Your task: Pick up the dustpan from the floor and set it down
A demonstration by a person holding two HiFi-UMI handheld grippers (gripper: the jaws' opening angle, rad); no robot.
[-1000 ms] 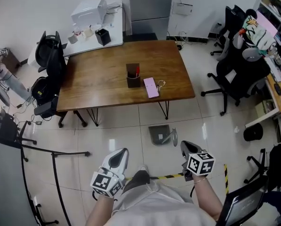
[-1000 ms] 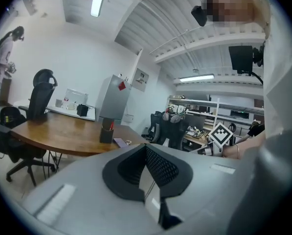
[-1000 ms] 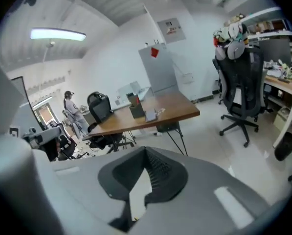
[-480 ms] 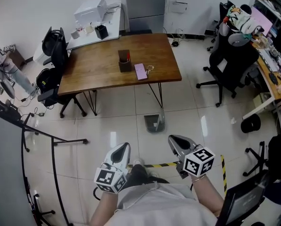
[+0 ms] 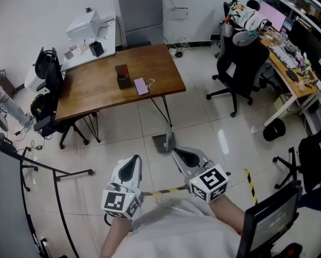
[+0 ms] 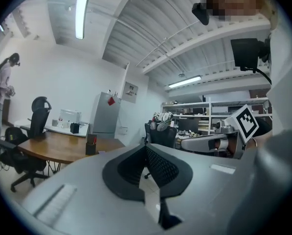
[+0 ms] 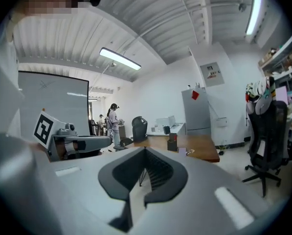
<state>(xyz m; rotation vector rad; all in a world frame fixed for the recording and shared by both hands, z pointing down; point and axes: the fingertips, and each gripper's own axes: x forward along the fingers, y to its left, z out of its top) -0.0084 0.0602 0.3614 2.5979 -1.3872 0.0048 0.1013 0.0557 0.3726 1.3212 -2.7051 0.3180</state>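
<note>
The grey dustpan (image 5: pixel 162 142) stands on the tiled floor by the near leg of the wooden table (image 5: pixel 95 87), its handle upright. My left gripper (image 5: pixel 132 164) and right gripper (image 5: pixel 183 156) are held level above the floor, nearer to me than the dustpan and apart from it. Both are shut with nothing between the pads. In the left gripper view the closed jaws (image 6: pixel 146 148) point at the room, with the right gripper (image 6: pixel 207 142) beside them. The right gripper view shows its closed jaws (image 7: pixel 145 153) and the table (image 7: pixel 199 151) beyond; the dustpan is hidden there.
A pen holder (image 5: pixel 122 78) and a pink notebook (image 5: pixel 141 86) lie on the table. Black office chairs (image 5: pixel 238 63) (image 5: pixel 46 74) stand at right and left. A black rack (image 5: pixel 39 168) is at the left, yellow-black tape (image 5: pixel 249 179) on the floor at right.
Both grippers have risen and now sit higher and further left in the head view. The head camera has swung, so table and dustpan sit further left. The dustpan stays on the floor.
</note>
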